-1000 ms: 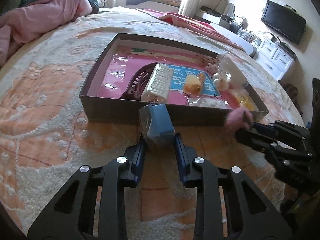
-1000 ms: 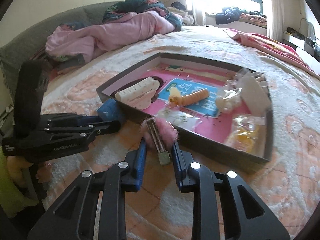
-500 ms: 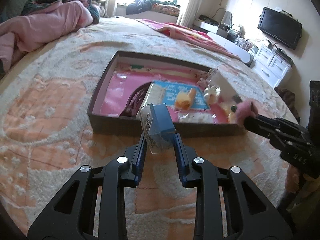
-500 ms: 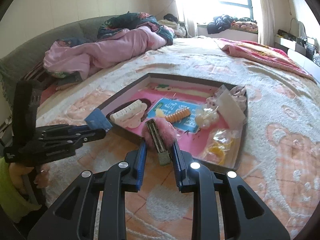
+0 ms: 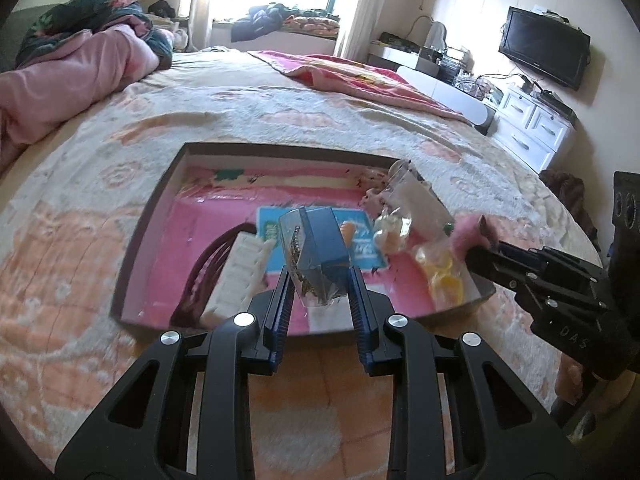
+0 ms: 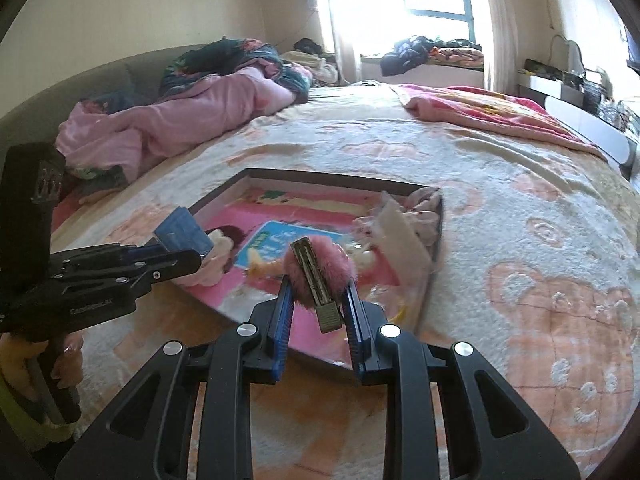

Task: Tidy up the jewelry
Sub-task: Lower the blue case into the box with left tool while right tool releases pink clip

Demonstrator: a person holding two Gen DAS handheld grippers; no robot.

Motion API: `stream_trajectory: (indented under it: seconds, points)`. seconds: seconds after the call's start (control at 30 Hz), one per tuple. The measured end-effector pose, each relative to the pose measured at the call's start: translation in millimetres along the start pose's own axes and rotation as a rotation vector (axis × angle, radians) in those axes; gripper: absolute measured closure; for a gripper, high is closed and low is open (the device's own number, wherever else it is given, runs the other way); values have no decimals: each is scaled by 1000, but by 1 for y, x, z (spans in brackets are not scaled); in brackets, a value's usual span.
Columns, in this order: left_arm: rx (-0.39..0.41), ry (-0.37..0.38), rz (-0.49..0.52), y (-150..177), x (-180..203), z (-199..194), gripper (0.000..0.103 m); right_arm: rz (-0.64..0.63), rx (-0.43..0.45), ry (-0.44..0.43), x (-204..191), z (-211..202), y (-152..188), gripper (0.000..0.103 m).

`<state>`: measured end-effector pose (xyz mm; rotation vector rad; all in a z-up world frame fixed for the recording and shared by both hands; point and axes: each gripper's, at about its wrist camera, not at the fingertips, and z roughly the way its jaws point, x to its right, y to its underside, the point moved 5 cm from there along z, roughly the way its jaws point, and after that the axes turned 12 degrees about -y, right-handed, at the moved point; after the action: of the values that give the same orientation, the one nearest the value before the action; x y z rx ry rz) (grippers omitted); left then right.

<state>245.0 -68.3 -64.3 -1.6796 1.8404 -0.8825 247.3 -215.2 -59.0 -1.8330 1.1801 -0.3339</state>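
A shallow box lid (image 5: 144, 232) with a pink lining lies on the bed and holds a white comb (image 5: 236, 276), a dark hairband, an orange clip and small plastic bags. My left gripper (image 5: 319, 280) is shut on a blue card in a clear bag (image 5: 320, 244), raised over the near edge of the lid (image 6: 224, 200). My right gripper (image 6: 318, 292) is shut on a pink furry hair clip (image 6: 320, 268) with a metal bar, held above the lid's near right part. In the right wrist view the left gripper (image 6: 188, 256) holds the blue card (image 6: 182, 232) at left.
The bed wears a cream and orange plush blanket (image 5: 80, 320). Pink bedding (image 6: 180, 120) is heaped at the far left, a pink blanket (image 5: 360, 80) at the far right. A white dresser (image 5: 532, 128) and a wall television (image 5: 544, 52) stand beyond the bed. A hand (image 6: 60, 364) grips the left tool's handle.
Both grippers have risen and moved forward over the lid, each keeping its item. The lid now looks lower and further under the fingers.
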Motion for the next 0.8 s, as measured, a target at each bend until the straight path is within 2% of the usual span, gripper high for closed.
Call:
stream_trajectory:
  seconds: [0.4, 0.8]
  points:
    - [-24, -28, 13, -9, 7, 29, 83, 20, 2, 52, 29, 10, -9, 79]
    - [-34, -49, 25, -15, 8, 45, 83, 43, -21, 17, 29, 22, -7, 79]
